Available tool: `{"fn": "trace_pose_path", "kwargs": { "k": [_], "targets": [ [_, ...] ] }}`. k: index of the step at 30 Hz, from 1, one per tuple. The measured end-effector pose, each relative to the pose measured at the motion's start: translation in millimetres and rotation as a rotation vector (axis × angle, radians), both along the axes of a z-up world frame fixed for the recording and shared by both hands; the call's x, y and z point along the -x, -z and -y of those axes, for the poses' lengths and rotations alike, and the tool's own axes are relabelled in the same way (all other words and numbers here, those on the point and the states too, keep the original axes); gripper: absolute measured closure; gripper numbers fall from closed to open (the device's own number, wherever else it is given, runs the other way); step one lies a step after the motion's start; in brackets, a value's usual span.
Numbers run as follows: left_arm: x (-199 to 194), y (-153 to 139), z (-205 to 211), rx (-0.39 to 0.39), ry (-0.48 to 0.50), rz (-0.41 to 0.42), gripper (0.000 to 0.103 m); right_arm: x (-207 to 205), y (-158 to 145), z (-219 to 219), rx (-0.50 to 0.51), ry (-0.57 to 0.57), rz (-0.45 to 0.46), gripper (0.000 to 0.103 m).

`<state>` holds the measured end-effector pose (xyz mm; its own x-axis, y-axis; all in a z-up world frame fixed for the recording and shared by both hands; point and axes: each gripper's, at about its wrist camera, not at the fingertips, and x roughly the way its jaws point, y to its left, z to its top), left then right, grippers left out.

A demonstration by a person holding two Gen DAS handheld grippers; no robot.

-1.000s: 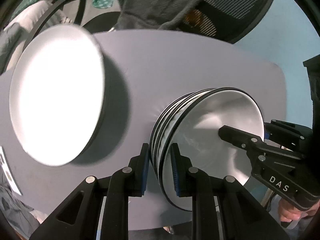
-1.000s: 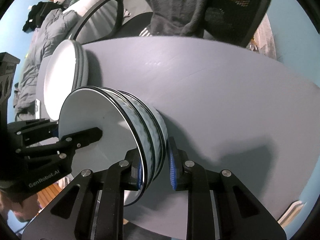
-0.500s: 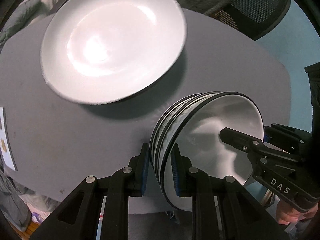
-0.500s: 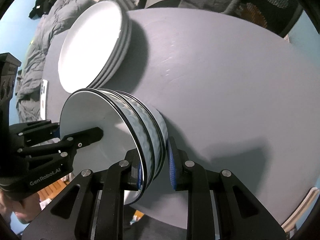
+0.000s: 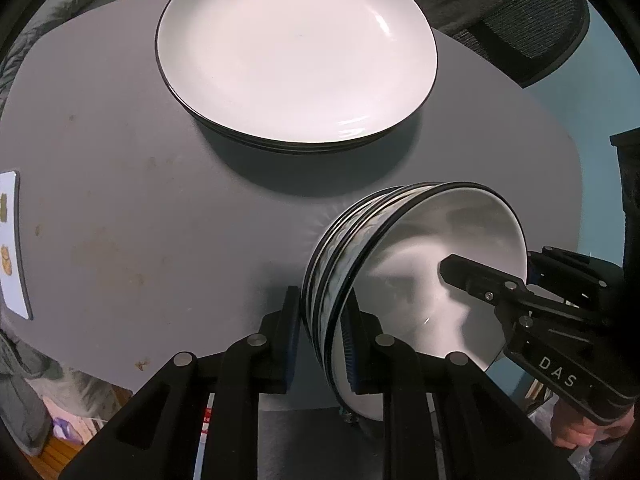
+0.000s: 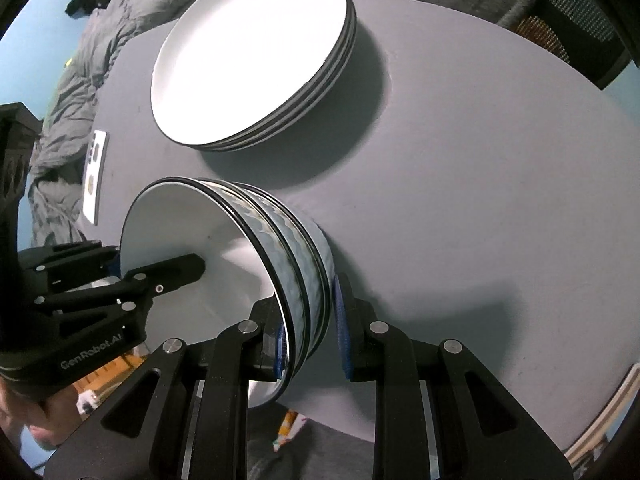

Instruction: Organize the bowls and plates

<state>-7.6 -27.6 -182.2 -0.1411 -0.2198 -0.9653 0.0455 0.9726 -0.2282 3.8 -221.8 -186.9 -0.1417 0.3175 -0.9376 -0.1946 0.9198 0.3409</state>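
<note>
A stack of nested bowls (image 5: 420, 272) with white insides, dark rims and blue wave-patterned outsides (image 6: 298, 256) hangs tilted just above the grey table (image 5: 120, 200). My left gripper (image 5: 322, 322) is shut on the stack's rim, one finger inside and one outside. On the opposite rim my right gripper (image 6: 310, 322) is shut the same way. Each gripper shows in the other's view: the right gripper (image 5: 524, 268) at the far rim, the left gripper (image 6: 120, 258) likewise. A stack of white dark-rimmed plates (image 5: 296, 52) lies on the table beyond the bowls, also visible as plates (image 6: 248, 52).
A white card (image 5: 10, 240) lies at the table's left edge, seen too as the card (image 6: 95, 176). A mesh-backed chair (image 5: 532, 40) stands behind the table, with grey clothing (image 6: 80, 80) beside it. A person's hand (image 5: 580, 436) holds the right gripper.
Both grippers have carried the bowl stack across the table toward the plates, which now sit straight ahead instead of off to the side. Both grips are unchanged.
</note>
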Motion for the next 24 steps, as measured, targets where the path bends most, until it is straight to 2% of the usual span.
{"fn": "trace_pose_path", "kwargs": {
  "k": [3,5,8,12,14,16,20,24],
  "targets": [
    [-1,5,4,0.013,0.014,-0.01,0.081,0,1,1,-0.011,-0.001,-0.006,0.079],
    [-1,6,6,0.029,0.019,-0.008,0.074,0,3,1,-0.023,-0.004,-0.022,0.075],
    [-2,7,7,0.037,0.028,0.007,0.073,3,4,0,-0.026,-0.012,-0.034,0.074],
    [-2,12,4,0.074,0.018,-0.006,0.073,10,-1,-3,0.003,0.002,0.018,0.077],
    [-2,11,5,0.071,0.024,0.004,0.081,11,-2,-1,0.011,0.025,0.028,0.079],
    [-1,9,4,0.06,0.033,0.017,0.083,12,-3,0,0.024,0.049,0.031,0.082],
    [0,7,10,0.043,0.051,0.038,0.083,13,-6,-7,0.073,0.044,0.047,0.085],
    [-5,12,13,0.072,0.048,0.011,0.081,11,-3,-5,0.075,0.061,0.031,0.085]
  ]
}}
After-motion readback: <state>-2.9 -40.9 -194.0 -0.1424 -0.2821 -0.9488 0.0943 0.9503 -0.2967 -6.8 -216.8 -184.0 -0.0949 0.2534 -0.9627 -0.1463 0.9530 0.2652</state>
